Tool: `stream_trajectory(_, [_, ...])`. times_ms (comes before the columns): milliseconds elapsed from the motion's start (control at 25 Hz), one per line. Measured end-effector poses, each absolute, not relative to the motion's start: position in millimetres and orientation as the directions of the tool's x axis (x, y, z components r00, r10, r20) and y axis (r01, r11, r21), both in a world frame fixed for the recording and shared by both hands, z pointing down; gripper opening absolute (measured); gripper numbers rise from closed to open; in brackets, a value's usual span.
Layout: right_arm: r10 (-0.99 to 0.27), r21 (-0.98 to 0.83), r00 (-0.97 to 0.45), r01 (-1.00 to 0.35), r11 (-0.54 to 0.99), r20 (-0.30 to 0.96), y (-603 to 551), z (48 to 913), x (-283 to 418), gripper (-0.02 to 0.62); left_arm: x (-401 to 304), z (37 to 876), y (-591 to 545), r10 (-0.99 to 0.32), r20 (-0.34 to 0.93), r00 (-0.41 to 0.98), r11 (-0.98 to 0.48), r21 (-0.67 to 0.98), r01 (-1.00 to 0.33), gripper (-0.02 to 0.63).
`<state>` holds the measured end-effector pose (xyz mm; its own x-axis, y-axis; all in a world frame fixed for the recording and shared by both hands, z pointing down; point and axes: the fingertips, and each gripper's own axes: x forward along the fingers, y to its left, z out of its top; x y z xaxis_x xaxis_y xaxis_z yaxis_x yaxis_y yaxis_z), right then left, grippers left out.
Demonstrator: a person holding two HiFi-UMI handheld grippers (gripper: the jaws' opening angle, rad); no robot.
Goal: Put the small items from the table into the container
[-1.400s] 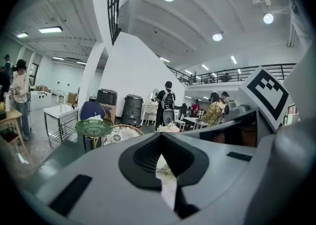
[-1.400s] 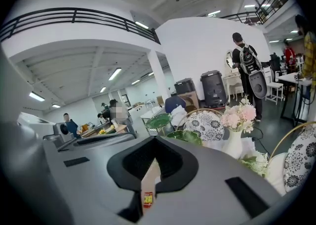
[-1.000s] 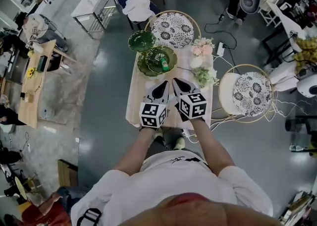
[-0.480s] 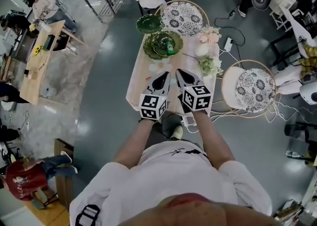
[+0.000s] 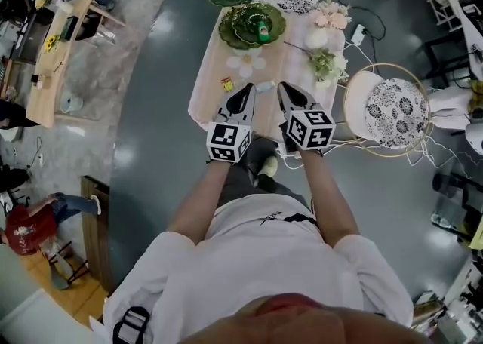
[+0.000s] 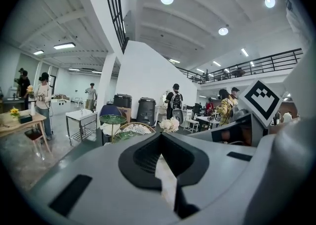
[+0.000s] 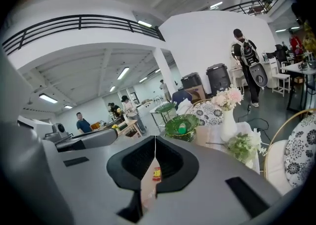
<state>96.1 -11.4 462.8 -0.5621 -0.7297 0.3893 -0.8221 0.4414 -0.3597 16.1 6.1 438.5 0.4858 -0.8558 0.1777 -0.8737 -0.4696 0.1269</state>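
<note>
On the pale tabletop (image 5: pixel 207 101), a small yellow-and-red item (image 5: pixel 226 84) lies outside the green leaf-shaped bowl (image 5: pixel 245 18). Your left tool (image 5: pixel 247 89) and right tool (image 5: pixel 284 87) are both closed and empty.

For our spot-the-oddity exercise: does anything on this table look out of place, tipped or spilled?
A leafy green sprig lies flat on the table beside the white vase instead of standing in it. Nothing looks spilled or broken.

No text, number or brand can be read. Only black-and-white square markers are shown, on the cube (image 5: pixel 229 142) of the left gripper (image 5: pixel 244 91) and that of the right gripper (image 5: pixel 284 89); the shirt's (image 5: pixel 256 267) small print cannot be deciphered.
</note>
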Motion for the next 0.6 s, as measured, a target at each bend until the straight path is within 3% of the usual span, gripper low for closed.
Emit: stream_trajectory(600, [-0.713,-0.361,-0.452,-0.886,0.291,0.536,-25.9,568.6,78.5,0.018,5.6,518.2,-22.9,-0.776,0.262,0.573,-0.552,0.155,-0.819,0.006])
